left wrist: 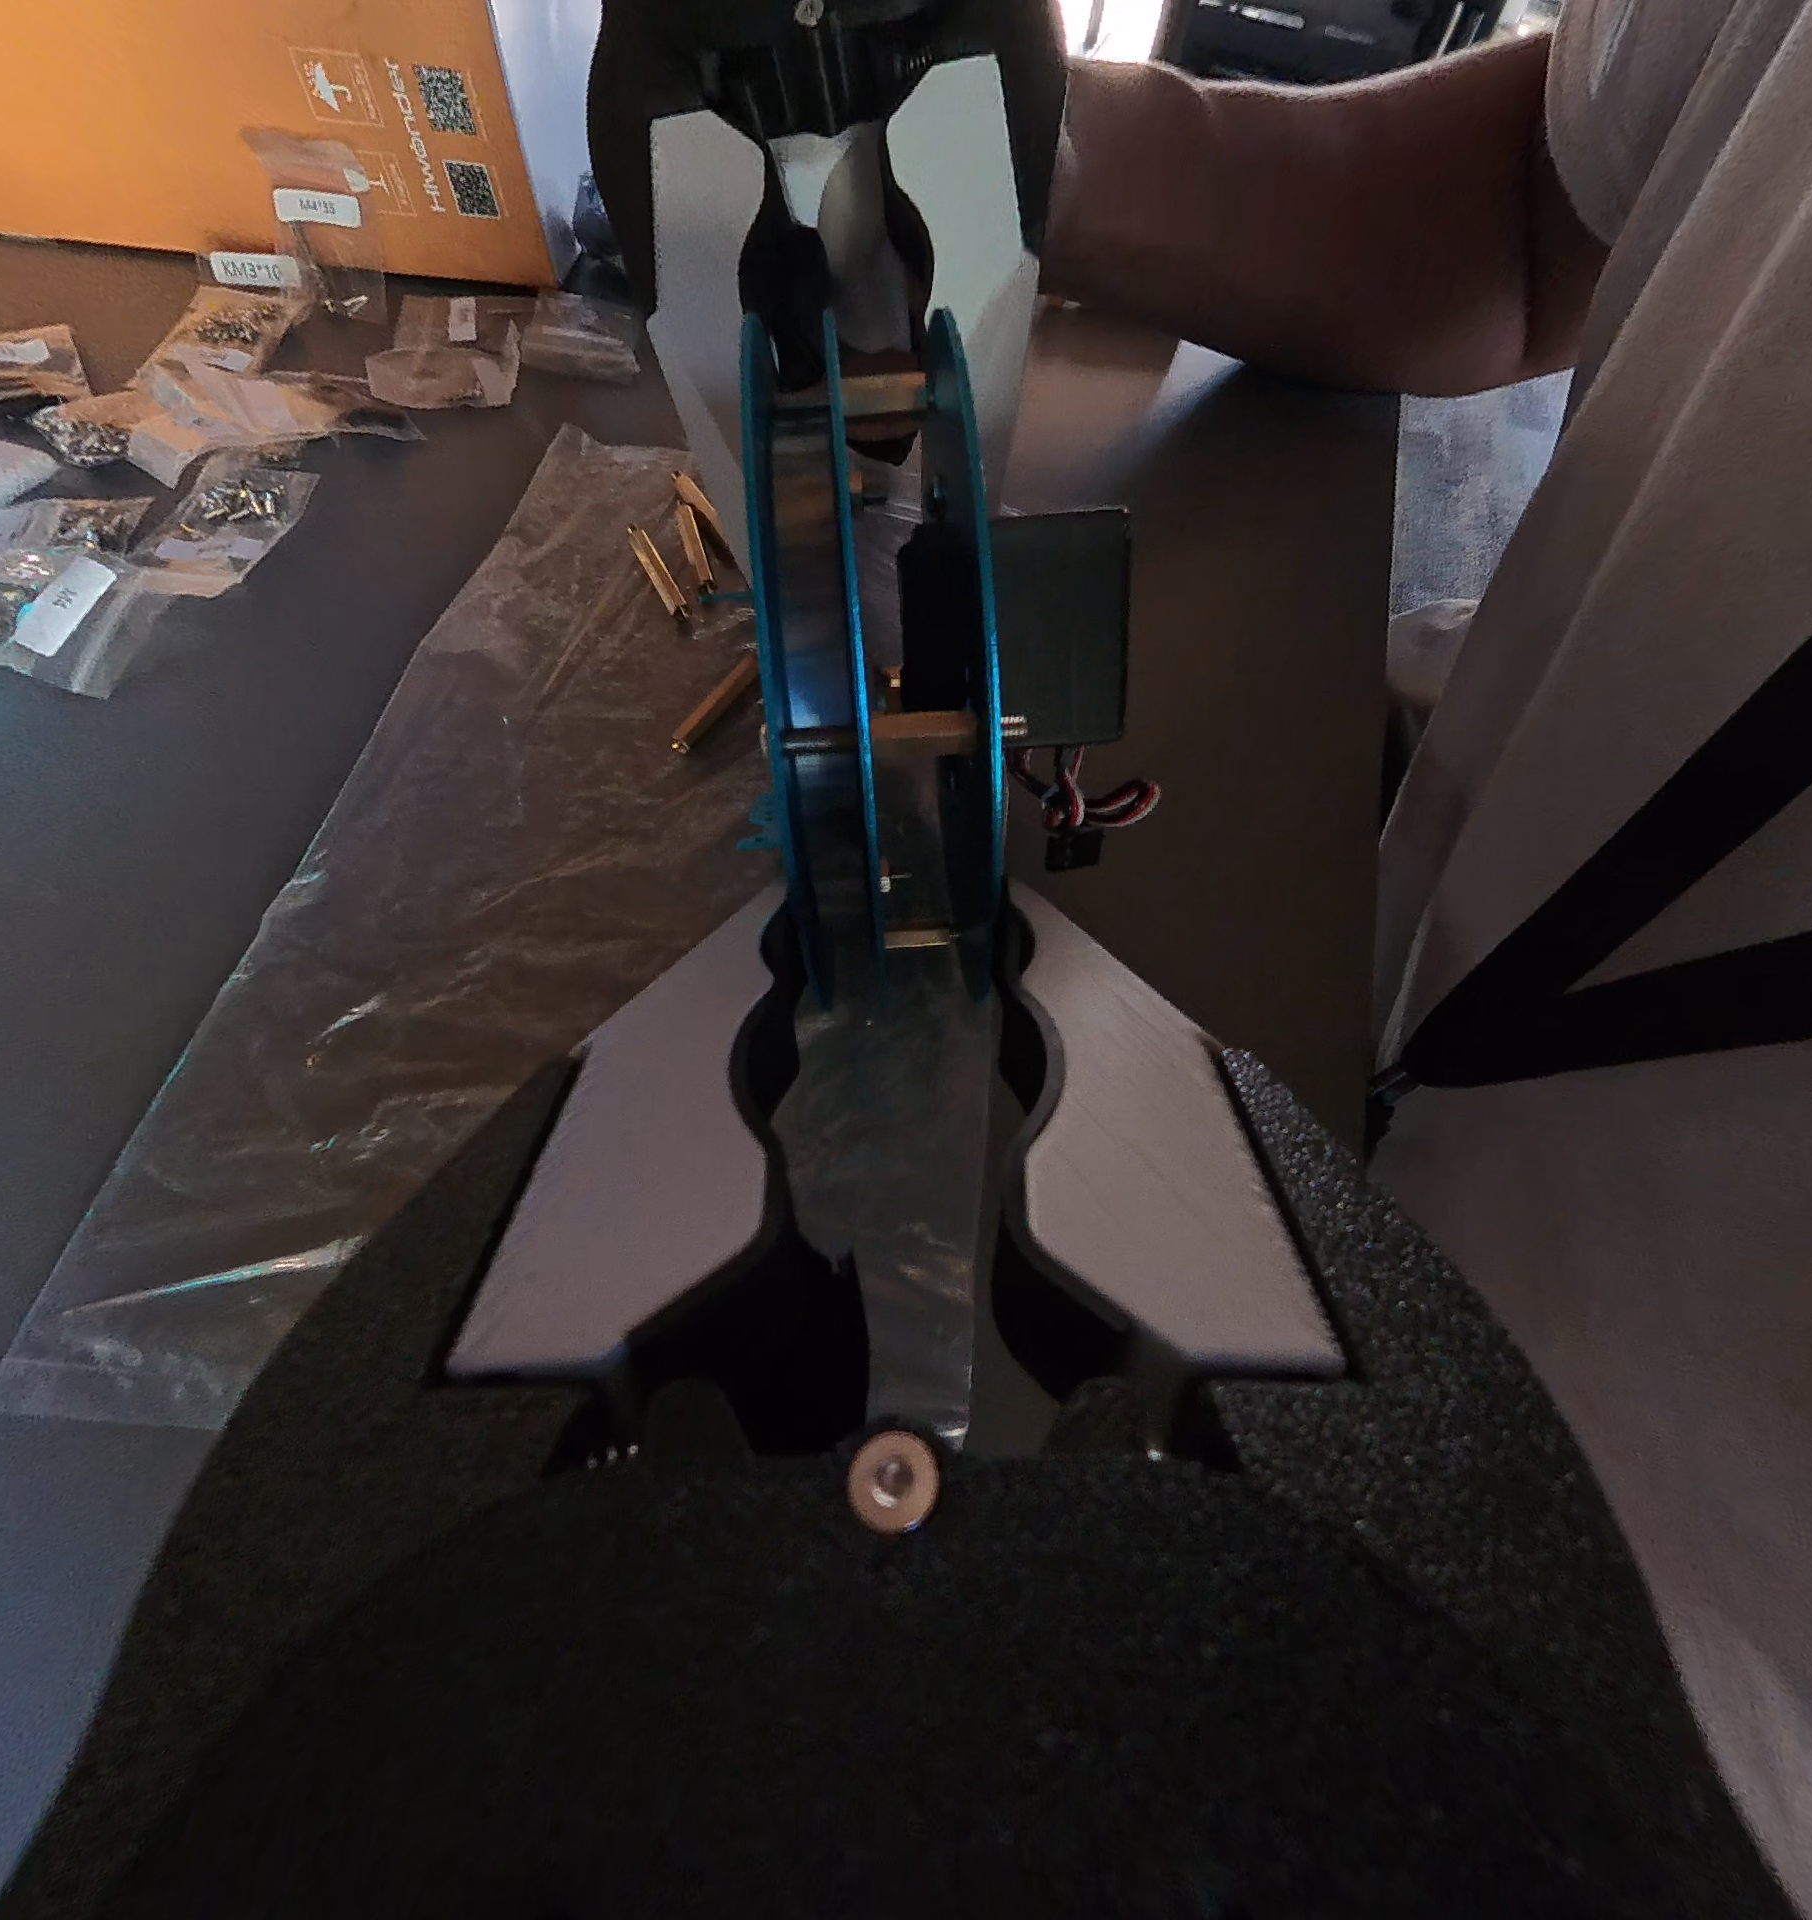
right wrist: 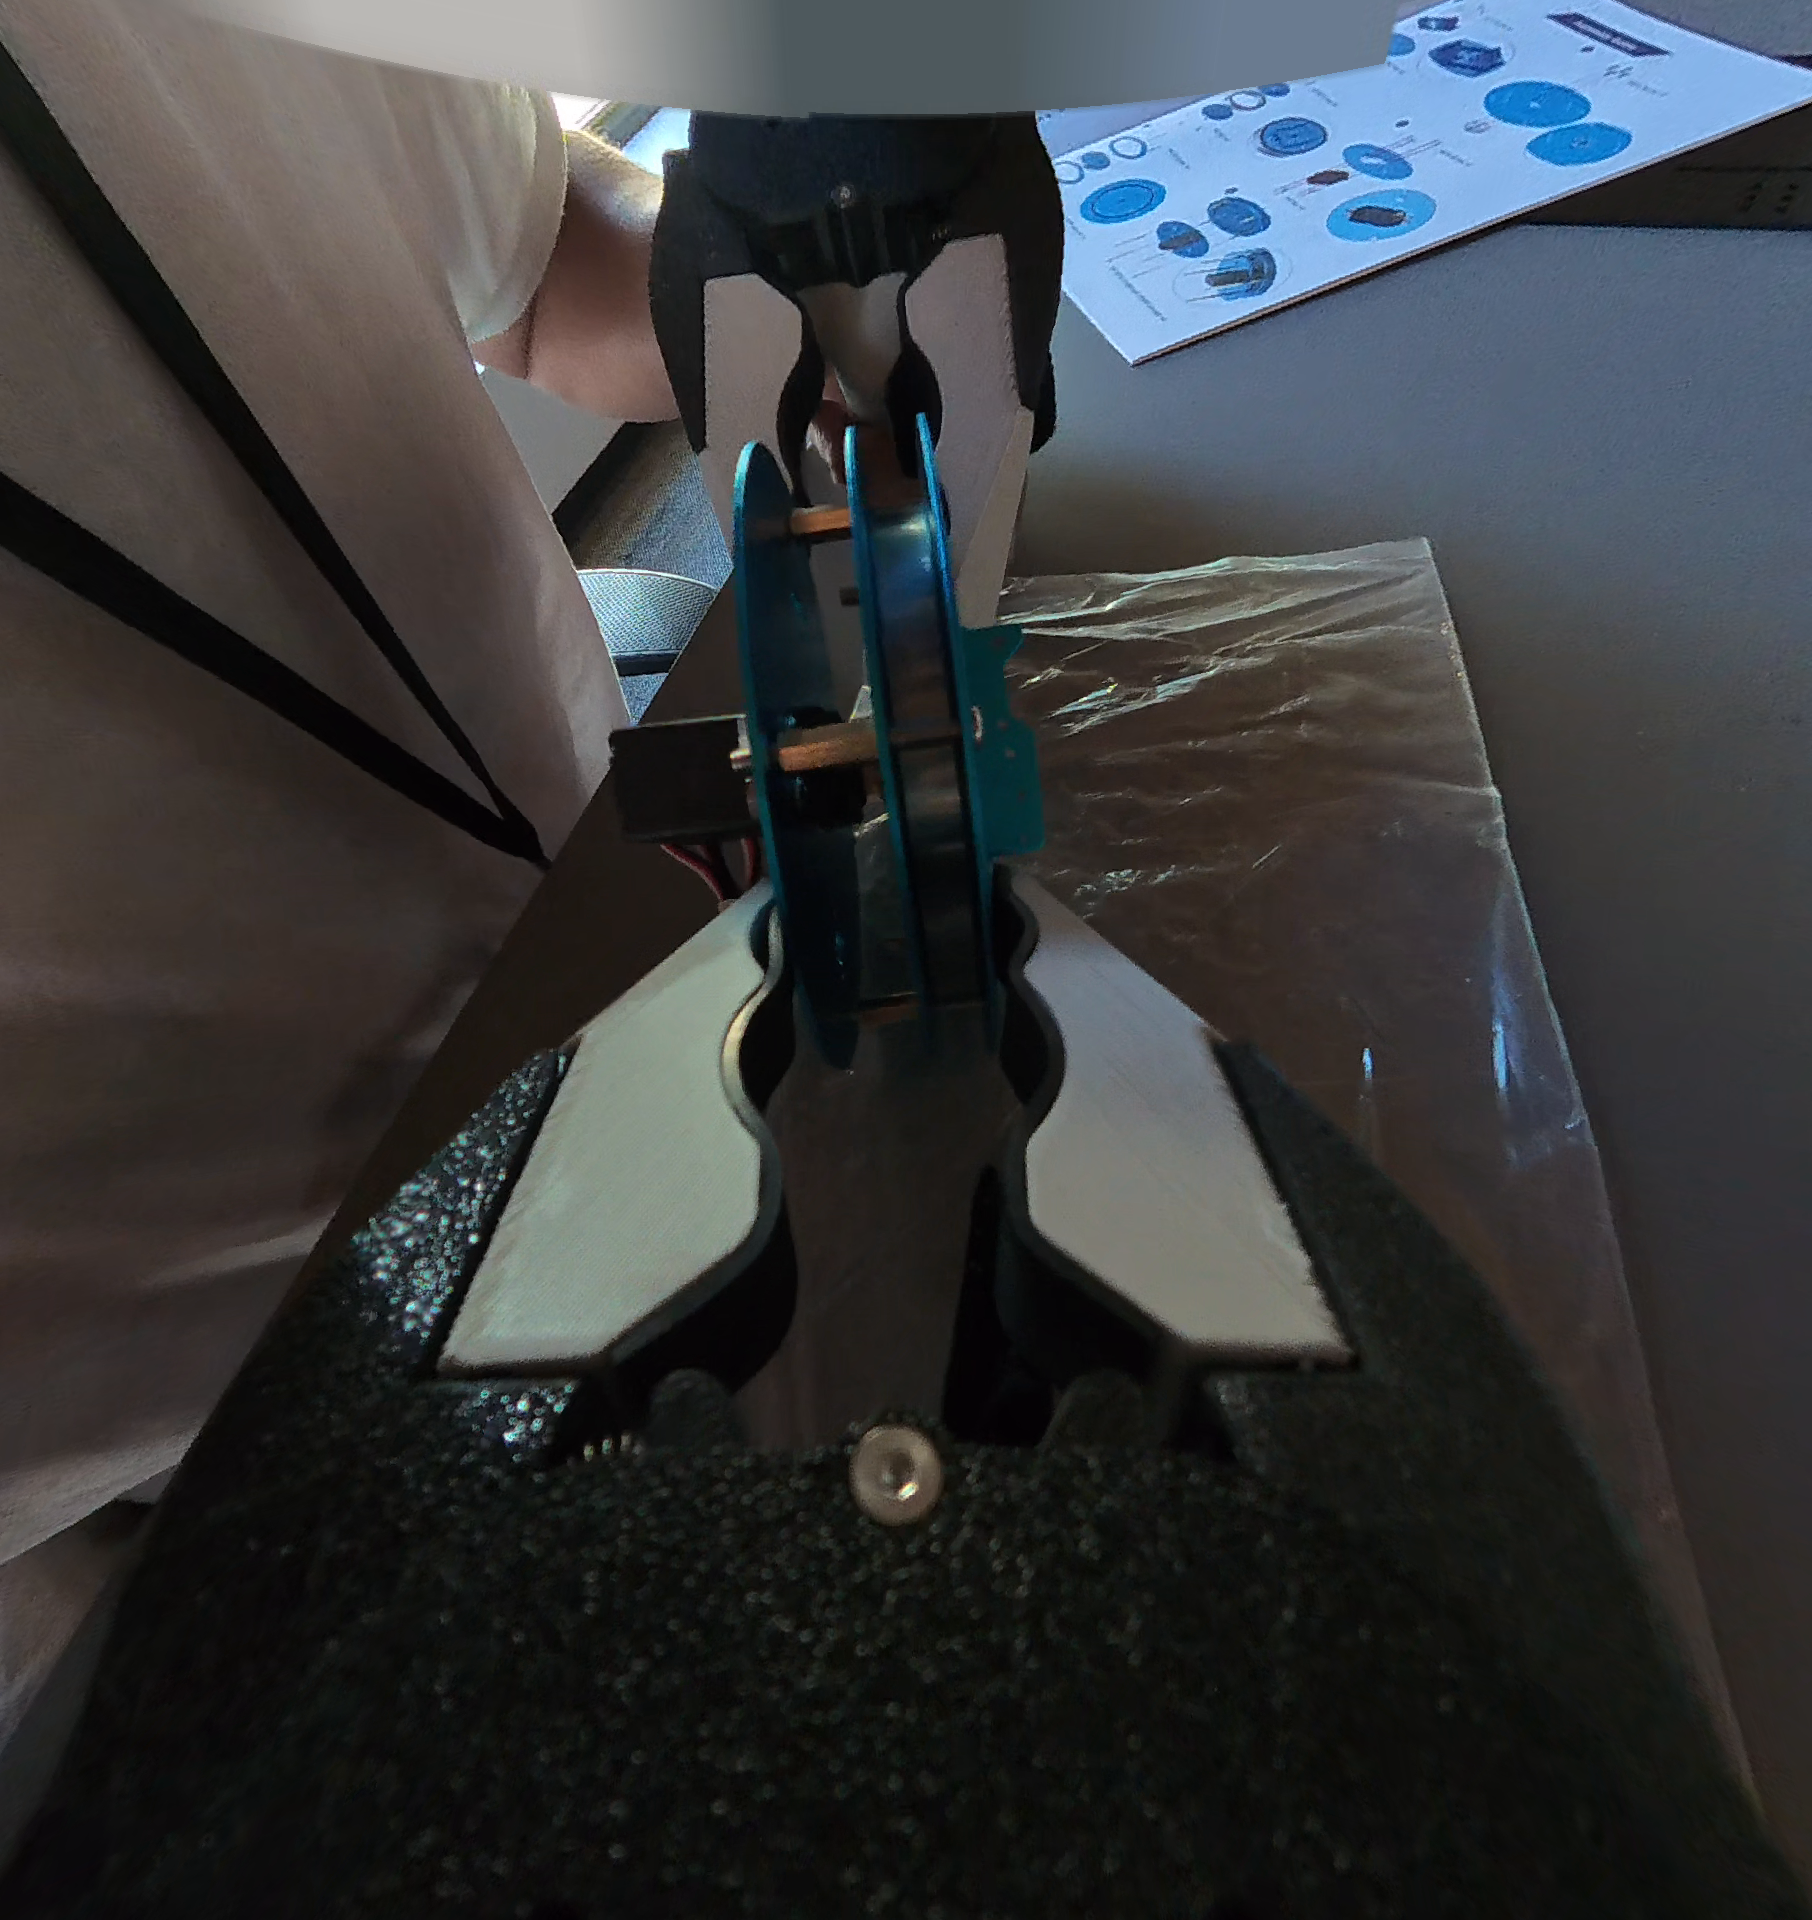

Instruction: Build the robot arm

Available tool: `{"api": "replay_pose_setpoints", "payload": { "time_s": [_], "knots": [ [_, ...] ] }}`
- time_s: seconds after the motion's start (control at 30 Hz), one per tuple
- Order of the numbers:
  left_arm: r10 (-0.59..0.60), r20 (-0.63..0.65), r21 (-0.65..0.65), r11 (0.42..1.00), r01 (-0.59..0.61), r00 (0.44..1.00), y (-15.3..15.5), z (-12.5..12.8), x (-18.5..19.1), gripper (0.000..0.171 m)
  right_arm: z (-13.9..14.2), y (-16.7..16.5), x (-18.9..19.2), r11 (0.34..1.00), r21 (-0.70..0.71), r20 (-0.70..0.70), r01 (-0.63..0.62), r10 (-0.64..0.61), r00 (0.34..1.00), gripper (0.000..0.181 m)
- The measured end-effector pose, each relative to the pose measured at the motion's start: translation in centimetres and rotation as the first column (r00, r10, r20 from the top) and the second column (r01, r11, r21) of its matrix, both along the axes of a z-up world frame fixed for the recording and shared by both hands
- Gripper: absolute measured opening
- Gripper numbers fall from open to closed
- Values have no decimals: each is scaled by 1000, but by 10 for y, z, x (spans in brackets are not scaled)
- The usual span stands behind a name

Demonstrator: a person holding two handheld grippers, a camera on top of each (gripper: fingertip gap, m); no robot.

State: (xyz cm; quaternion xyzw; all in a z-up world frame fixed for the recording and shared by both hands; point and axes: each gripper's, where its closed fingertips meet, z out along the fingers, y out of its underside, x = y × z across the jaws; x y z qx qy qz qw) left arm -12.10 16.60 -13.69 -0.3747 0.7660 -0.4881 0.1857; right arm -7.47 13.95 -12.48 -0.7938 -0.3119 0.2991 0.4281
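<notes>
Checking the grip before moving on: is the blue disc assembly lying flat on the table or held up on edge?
On edge. The blue disc assembly stands with its plates vertical, clamped between the left gripper and right gripper.

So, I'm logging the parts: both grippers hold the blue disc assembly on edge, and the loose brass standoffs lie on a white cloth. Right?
Not quite: in the left wrist view the brass standoffs lie on a clear plastic bag, not a white cloth. Both grippers do hold the blue disc assembly on edge.

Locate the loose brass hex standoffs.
In the left wrist view, the brass hex standoffs lie on the clear plastic sheet, just left of the blue disc assembly.
</notes>
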Motion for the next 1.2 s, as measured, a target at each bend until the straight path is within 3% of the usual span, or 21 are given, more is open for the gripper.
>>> {"api": "replay_pose_setpoints", "payload": {
  "time_s": [0.37,0.47,0.57,0.7,0.9,1.03,1.2],
  "knots": [
    [47,-43,-60,997,-50,998,11,2,8,36,3,10,9,998,-50,-92,44,-48,995,34],
    [60,-126,-142,987,-78,990,15,2,10,35,3,18,13,992,-114,-142,59,-75,987,34],
    [55,-316,-347,922,-169,947,27,-1,19,35,-3,34,25,947,-315,-264,60,-148,953,36],
    [-13,-474,-497,829,-255,880,39,-8,26,36,-17,54,36,919,-384,-252,85,-193,948,46],
    [-79,-596,-589,719,-368,799,47,-14,27,35,-26,58,50,926,-332,-124,178,-230,965,52],
    [-58,-609,-578,716,-393,791,48,-12,31,34,-12,57,64,945,-214,4,249,-254,967,52],
    [25,-626,-520,732,-441,779,43,-7,35,34,29,46,37,946,-78,37,313,-311,950,59]
  ]
}}
